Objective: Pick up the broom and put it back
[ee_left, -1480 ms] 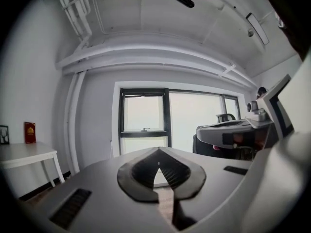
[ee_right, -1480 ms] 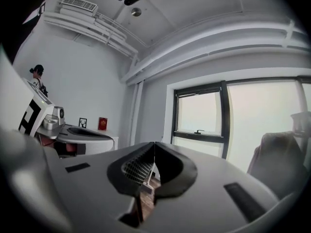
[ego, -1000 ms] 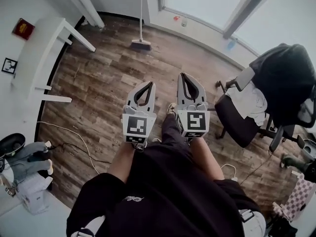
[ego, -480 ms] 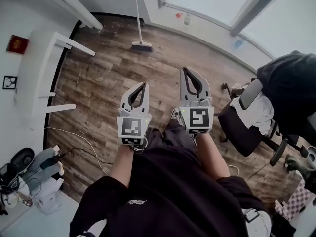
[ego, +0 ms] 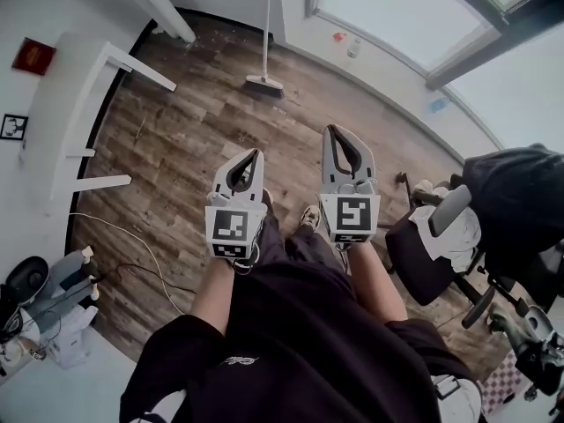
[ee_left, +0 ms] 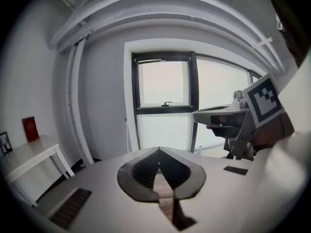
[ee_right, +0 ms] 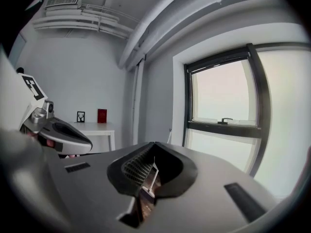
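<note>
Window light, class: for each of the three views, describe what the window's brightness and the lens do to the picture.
Head view: the window is blown out white, the floor evenly lit, the room's edges bowed. Left gripper view: the window is washed out, corners vignetted black. Right gripper view: same glare, and the ceiling pipe curves strongly.

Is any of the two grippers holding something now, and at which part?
Nothing is held. The left gripper and the right gripper are both shut and empty; the broom stands by the far wall, untouched.
</note>
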`<state>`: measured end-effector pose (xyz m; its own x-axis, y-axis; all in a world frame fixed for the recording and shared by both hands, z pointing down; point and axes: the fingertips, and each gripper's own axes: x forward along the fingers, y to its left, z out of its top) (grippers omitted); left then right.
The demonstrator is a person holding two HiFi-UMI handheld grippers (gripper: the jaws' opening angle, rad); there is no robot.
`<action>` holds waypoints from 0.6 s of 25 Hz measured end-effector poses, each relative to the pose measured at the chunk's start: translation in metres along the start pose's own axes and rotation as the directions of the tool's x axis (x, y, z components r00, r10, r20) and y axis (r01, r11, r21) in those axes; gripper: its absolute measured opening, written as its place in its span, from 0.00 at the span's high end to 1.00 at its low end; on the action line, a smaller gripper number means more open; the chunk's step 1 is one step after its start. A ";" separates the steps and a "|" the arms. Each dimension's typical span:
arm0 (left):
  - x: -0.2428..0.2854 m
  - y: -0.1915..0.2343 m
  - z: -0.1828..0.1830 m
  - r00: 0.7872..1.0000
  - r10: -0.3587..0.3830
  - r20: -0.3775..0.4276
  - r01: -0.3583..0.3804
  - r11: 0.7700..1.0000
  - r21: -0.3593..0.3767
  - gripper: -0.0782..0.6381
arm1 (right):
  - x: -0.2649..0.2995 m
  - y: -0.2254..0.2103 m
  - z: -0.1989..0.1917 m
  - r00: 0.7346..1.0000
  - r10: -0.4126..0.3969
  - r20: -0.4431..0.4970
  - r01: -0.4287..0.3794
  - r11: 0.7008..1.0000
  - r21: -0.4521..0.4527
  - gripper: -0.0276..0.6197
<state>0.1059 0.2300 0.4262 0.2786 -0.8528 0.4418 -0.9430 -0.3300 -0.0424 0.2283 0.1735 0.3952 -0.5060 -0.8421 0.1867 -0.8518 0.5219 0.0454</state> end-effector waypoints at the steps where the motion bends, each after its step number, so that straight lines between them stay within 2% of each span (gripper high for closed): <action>1: 0.008 0.010 0.000 1.000 -0.007 -0.003 0.007 1.000 -0.007 0.89 | 0.012 0.003 0.001 1.000 0.005 -0.004 -0.005 1.000 -0.011 0.92; 11: 0.079 0.141 0.012 0.999 -0.051 -0.011 0.051 0.998 -0.048 0.89 | 0.154 0.051 0.015 0.997 0.025 -0.072 -0.027 0.999 -0.028 0.92; 15: 0.103 0.185 0.007 0.994 -0.105 -0.033 0.103 0.993 -0.056 0.89 | 0.207 0.067 0.015 0.994 -0.007 -0.105 0.005 1.000 -0.024 0.92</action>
<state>-0.0381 0.0782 0.4577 0.3699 -0.7993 0.4735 -0.9180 -0.3929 0.0539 0.0643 0.0322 0.4220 -0.4830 -0.8269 0.2879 -0.8507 0.5211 0.0696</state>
